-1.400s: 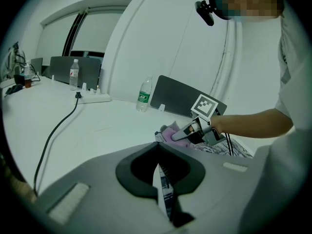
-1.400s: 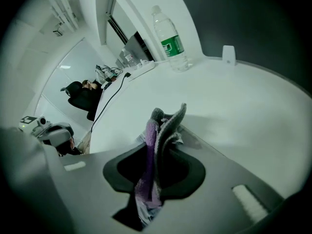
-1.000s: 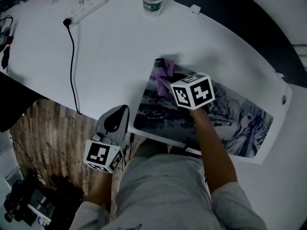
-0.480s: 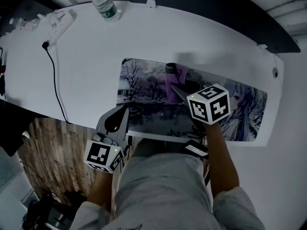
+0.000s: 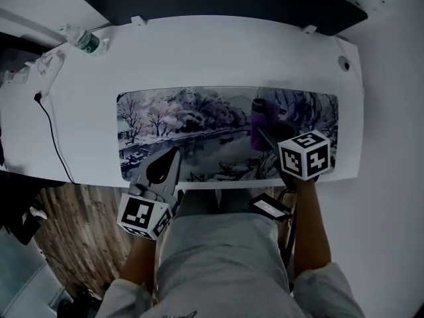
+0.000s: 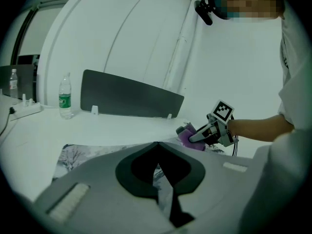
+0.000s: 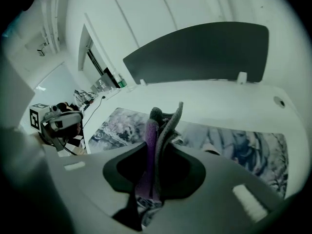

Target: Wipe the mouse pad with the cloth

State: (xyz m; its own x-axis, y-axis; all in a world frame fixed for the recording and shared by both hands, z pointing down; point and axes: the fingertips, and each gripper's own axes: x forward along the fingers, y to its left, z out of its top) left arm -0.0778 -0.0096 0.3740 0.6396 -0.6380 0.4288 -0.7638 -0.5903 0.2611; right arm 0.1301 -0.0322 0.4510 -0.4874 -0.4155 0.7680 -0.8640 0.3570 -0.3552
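A long mouse pad (image 5: 185,121) printed with a wintry landscape lies along the front of the white desk (image 5: 199,58). My right gripper (image 5: 260,126) is shut on a purple cloth (image 5: 260,113), which rests on the pad's right part. In the right gripper view the cloth (image 7: 148,169) stands pinched between the jaws, over the pad (image 7: 243,145). My left gripper (image 5: 171,156) hovers at the pad's front edge, left of centre. Its jaws are shut with nothing between them. The left gripper view shows the right gripper (image 6: 195,135) holding the cloth (image 6: 186,136).
A water bottle (image 5: 85,40) and a power strip (image 5: 50,65) with a black cable (image 5: 50,128) sit at the desk's far left. A dark panel (image 5: 225,2) runs along the back edge. There is a round hole (image 5: 342,63) at the back right. Wooden floor (image 5: 79,230) shows below left.
The right gripper has dragged the cloth along the pad from its left end to its right part. The head view has swung with it. The left gripper has stayed put.
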